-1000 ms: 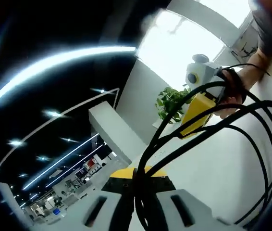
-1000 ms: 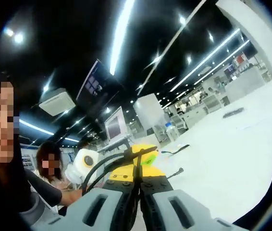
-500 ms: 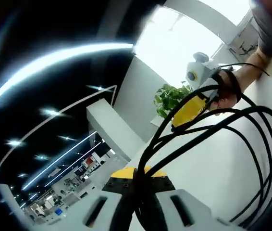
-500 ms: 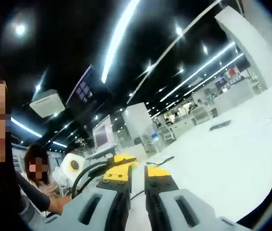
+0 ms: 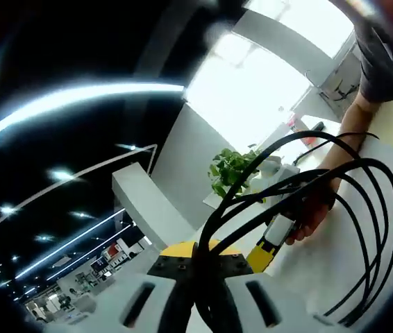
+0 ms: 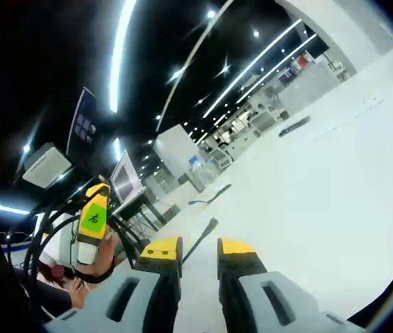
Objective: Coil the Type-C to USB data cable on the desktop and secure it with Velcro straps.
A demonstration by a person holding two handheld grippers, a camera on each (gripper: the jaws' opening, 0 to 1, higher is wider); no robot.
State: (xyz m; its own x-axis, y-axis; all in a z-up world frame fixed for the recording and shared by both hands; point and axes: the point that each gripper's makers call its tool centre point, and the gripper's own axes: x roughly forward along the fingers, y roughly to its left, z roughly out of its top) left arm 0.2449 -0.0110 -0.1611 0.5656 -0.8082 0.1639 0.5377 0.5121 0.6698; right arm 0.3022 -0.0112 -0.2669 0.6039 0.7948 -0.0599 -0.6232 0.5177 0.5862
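My left gripper (image 5: 200, 267) is shut on the black data cable (image 5: 363, 208), whose several loops fan out up and to the right above the white desktop (image 5: 321, 277). In the left gripper view my right gripper (image 5: 271, 243) shows its yellow tip just under the loops, held by a hand (image 5: 311, 215). In the right gripper view my right gripper (image 6: 198, 251) stands open with nothing between its jaws. A loose black cable end (image 6: 202, 236) lies just beyond them. At the left of that view the left gripper (image 6: 92, 218) holds the coil (image 6: 44, 232).
A small black strip (image 6: 292, 127) and another dark piece (image 6: 210, 194) lie farther off on the white table (image 6: 335, 180). A green potted plant (image 5: 230, 170) stands beyond the coil. A monitor (image 6: 126, 182) and desks sit behind the table's far edge.
My right gripper has opened and let go of the cable, then dropped below the coil. My left gripper stays shut on the bundle.
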